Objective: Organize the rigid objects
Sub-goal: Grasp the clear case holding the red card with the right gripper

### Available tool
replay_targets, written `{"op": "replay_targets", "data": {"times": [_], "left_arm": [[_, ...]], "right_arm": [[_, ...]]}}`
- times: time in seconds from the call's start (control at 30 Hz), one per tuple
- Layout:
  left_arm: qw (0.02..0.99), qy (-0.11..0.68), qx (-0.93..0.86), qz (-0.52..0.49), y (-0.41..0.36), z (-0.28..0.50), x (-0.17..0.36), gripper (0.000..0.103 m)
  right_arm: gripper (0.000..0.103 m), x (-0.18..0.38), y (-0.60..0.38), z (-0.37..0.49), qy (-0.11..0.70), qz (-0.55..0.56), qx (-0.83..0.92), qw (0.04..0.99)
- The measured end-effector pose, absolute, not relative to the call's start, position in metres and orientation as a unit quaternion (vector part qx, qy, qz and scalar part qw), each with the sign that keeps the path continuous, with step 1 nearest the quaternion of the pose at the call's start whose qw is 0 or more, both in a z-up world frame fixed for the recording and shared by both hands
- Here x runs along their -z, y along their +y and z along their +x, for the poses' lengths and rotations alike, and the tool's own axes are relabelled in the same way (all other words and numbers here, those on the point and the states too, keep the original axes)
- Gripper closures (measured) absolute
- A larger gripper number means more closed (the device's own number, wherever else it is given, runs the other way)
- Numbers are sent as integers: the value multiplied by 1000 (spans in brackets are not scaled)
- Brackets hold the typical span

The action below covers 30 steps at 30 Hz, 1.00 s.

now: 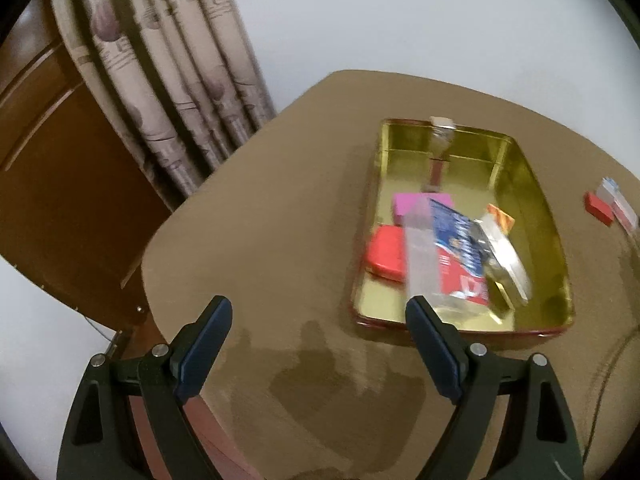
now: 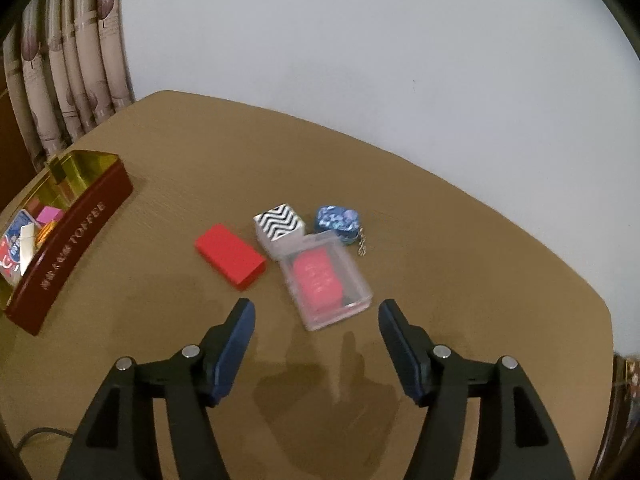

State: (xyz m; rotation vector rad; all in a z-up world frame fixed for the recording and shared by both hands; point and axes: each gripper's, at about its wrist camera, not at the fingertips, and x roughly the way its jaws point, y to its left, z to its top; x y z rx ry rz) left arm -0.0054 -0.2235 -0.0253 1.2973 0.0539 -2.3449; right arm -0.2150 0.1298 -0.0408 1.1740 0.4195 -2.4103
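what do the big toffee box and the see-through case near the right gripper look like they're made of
Toffee box: most likely thin metal tin. The inside is a shiny gold that mirrors its own walls, and the outside is glossy dark red with printed lettering.

See-through case: probably hard clear plastic. The walls are slightly frosted with crisp straight edges, and a red item shows through them. What that item is cannot be told.

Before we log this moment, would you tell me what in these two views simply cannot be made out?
- Left wrist view: motion blur smears the items in the gold tin; print on the blue packet is unreadable.
- Left wrist view: the red box and clear case beside it sit at the frame edge, blurred.
- Right wrist view: the tin's near wall hides most of its contents.
- Right wrist view: the keychain by the blue pouch is too small.
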Motion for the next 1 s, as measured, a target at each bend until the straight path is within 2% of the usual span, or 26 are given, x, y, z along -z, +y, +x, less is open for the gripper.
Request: {"op": "replay_targets", "data": {"times": [0.27, 0.43, 0.47, 0.5, 0.6, 0.87, 1.0], "left_arm": [[176, 3, 857, 484, -173, -44, 5, 16], [117, -43, 869, 479, -115, -88, 2, 16], [105, -47, 870, 479, -107, -94, 3, 16], [90, -51, 871, 480, -95, -103, 5, 16], [46, -58, 876, 477, -56, -131, 18, 16], [-52, -80, 871, 482, 24, -194, 59, 16], [-73, -85, 867, 486, 48, -216, 75, 16]], "right_arm": [[35, 77, 121, -257, 193, 429, 847, 247], [35, 92, 126, -269, 156, 427, 855, 250], [39, 93, 127, -267, 151, 425, 857, 249], [46, 97, 128, -266, 148, 423, 858, 249], [47, 103, 134, -254, 138, 414, 867, 239], [47, 109, 173, -203, 84, 429, 893, 109], [47, 115, 181, -187, 65, 430, 897, 84]]}}
